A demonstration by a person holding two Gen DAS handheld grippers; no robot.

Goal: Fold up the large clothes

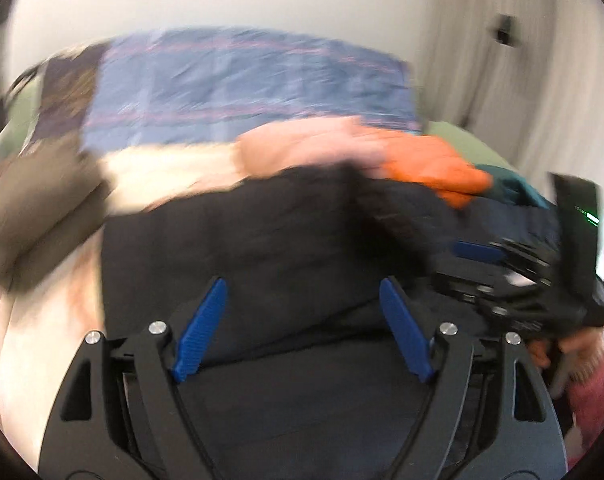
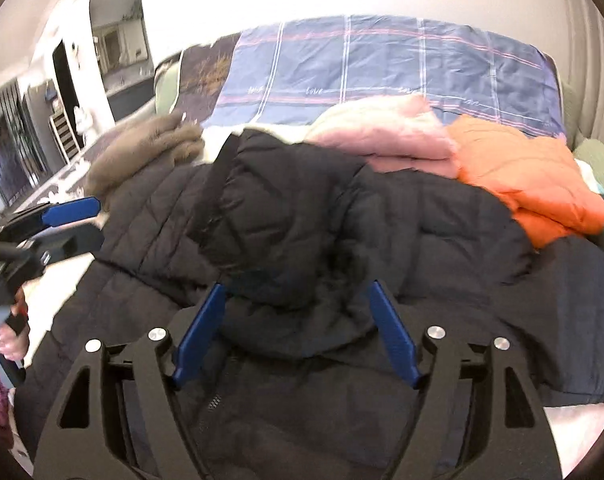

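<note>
1. A black quilted coat (image 2: 302,216) lies spread across the bed, filling the near and middle part of both views; its hood is bunched up at the middle.
2. The left tool (image 1: 303,300) hangs over the near edge of the coat with its blue fingers (image 1: 200,332) spread wide, nothing pinched between them.
3. The right tool (image 2: 296,304) is also spread, its tips on either side of the bunched hood without pressing it.
4. A fur trim (image 2: 146,152) lies at the coat's far left.
5. A folded pink jacket (image 2: 385,136) and an orange jacket (image 2: 529,184) lie beyond the coat to the right, touching each other.
6. A blue plaid sheet (image 2: 381,68) covers the far end of the bed.
7. The left wrist view is blurred.
</note>
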